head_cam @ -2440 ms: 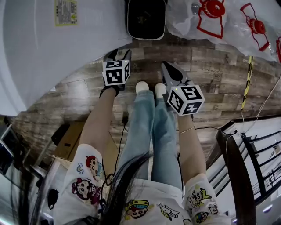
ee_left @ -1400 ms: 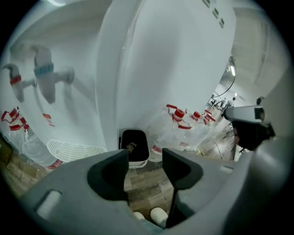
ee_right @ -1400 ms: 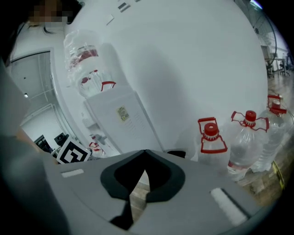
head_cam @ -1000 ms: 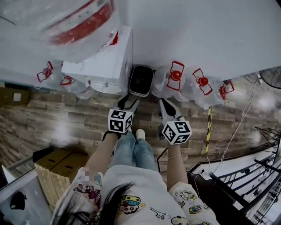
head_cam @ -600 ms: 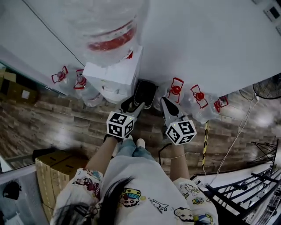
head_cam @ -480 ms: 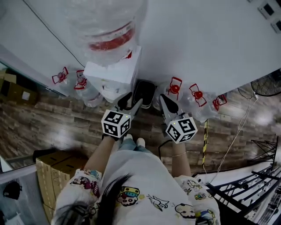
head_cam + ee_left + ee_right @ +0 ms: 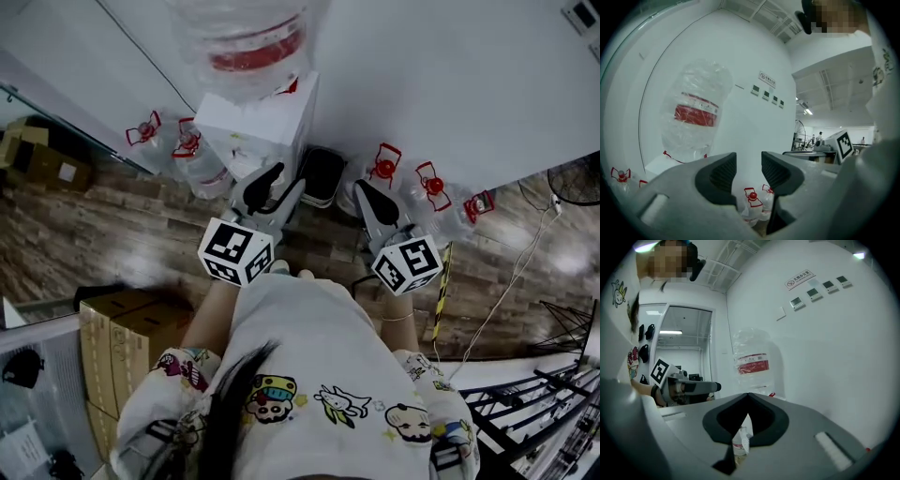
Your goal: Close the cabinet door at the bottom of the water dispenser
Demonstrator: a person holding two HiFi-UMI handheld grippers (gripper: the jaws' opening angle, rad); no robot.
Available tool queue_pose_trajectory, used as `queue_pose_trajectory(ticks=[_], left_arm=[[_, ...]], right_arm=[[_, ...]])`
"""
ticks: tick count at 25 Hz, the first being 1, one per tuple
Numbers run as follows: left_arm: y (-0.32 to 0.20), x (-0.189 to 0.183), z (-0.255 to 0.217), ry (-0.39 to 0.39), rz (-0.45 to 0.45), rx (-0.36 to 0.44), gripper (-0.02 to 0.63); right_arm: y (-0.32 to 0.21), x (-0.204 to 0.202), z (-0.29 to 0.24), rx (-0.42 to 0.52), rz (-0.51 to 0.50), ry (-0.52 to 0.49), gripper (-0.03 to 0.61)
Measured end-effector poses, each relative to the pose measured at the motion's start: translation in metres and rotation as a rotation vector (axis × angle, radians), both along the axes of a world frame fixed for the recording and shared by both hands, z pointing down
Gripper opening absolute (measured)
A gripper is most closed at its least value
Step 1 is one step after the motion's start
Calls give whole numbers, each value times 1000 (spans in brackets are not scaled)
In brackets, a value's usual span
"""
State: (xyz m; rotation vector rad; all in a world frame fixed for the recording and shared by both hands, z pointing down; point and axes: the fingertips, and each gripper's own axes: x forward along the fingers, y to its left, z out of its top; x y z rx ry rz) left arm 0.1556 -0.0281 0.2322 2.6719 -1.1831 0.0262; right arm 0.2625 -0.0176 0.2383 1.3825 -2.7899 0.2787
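The white water dispenser stands against the wall, carrying a plastic-wrapped bottle with a red label. From above I see only its top; the bottom cabinet door is hidden. My left gripper is held up in front of the dispenser, its jaws closing with nothing between them. In the left gripper view a gap still shows between the black pads, and the bottle stands beyond. My right gripper is shut and empty, to the right of the dispenser. The right gripper view shows the bottle and the left gripper.
A black bin stands right of the dispenser. Spare water bottles with red caps lie along the wall on both sides. Cardboard boxes sit at the lower left, black railing at the lower right, a fan at the right.
Both grippers have risen from near the floor and now point level at the wall. The left jaws have narrowed. The right jaws have stayed shut.
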Motion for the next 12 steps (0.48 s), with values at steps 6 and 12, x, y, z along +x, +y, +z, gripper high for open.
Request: queue_pose_trajectory(ticks=[6, 12], left_arm=[[22, -13, 4, -1, -55, -27, 130], [45, -32, 15, 13, -124, -62, 42]], right_arm=[[18, 10, -9, 23, -8, 23, 9], [32, 17, -8, 38, 5, 13, 9]])
